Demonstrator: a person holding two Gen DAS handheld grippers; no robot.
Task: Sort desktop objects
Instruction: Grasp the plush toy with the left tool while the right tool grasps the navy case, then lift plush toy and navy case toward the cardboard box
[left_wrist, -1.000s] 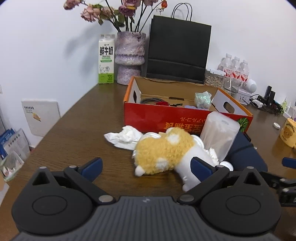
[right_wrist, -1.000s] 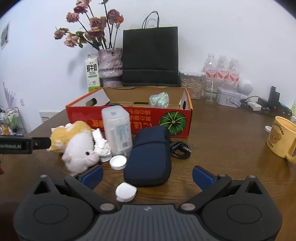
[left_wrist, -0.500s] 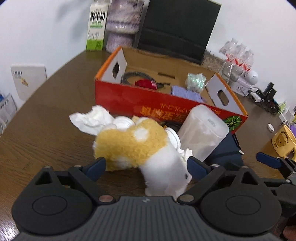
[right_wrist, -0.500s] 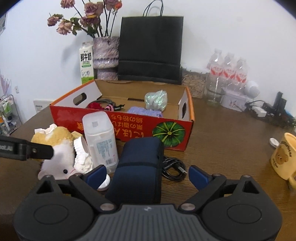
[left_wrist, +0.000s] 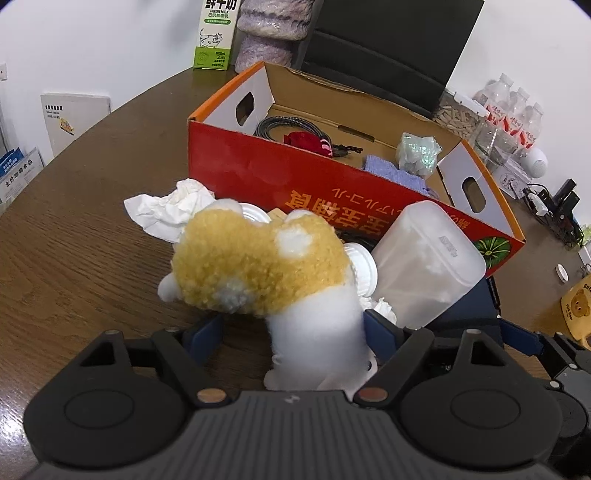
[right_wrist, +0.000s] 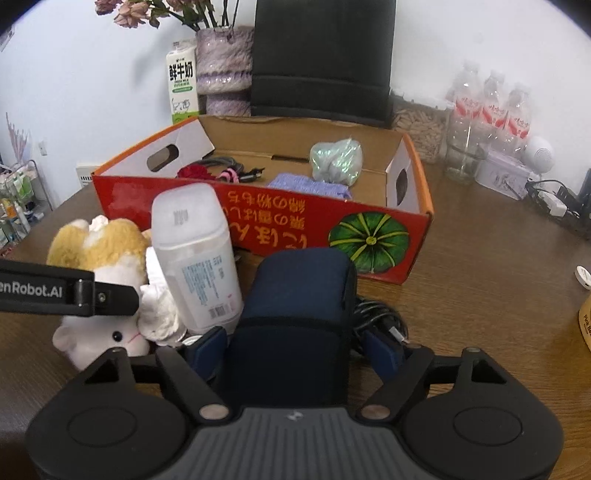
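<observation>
Since the earlier frames both grippers have come forward and tipped down over the clutter in front of the box, and their jaws have narrowed. The left gripper (left_wrist: 295, 334) now straddles the white body of the plush toy (left_wrist: 266, 273); its jaws are closing, with the toy between the blue pads, the right pad just beside the white fur and the left pad apart from it, so nothing is gripped. The right gripper (right_wrist: 293, 349) straddles the near end of the navy zip pouch (right_wrist: 295, 306); its jaws are closing too, the pouch between them, and whether the pads touch the fabric cannot be told.

The toy lies on the brown wooden table (left_wrist: 74, 258) in front of the box's near wall, with a crumpled white tissue (left_wrist: 168, 210) at its far left. Just to its right stands a frosted plastic container (right_wrist: 195, 258), tilted toward the box, and white round lids (left_wrist: 364, 266) peek out between the two. A black cable (right_wrist: 380, 317) lies coiled beside the pouch's right side.

The red cardboard box (right_wrist: 280, 221) sits open near the table's middle, holding a cable, a red item, a purple cloth (right_wrist: 310, 186) and an iridescent wad (right_wrist: 336, 160). Behind it, along the table's far edge, stand a milk carton (right_wrist: 181, 85), a purple vase (right_wrist: 223, 70) and a black paper bag (right_wrist: 321, 59).
</observation>
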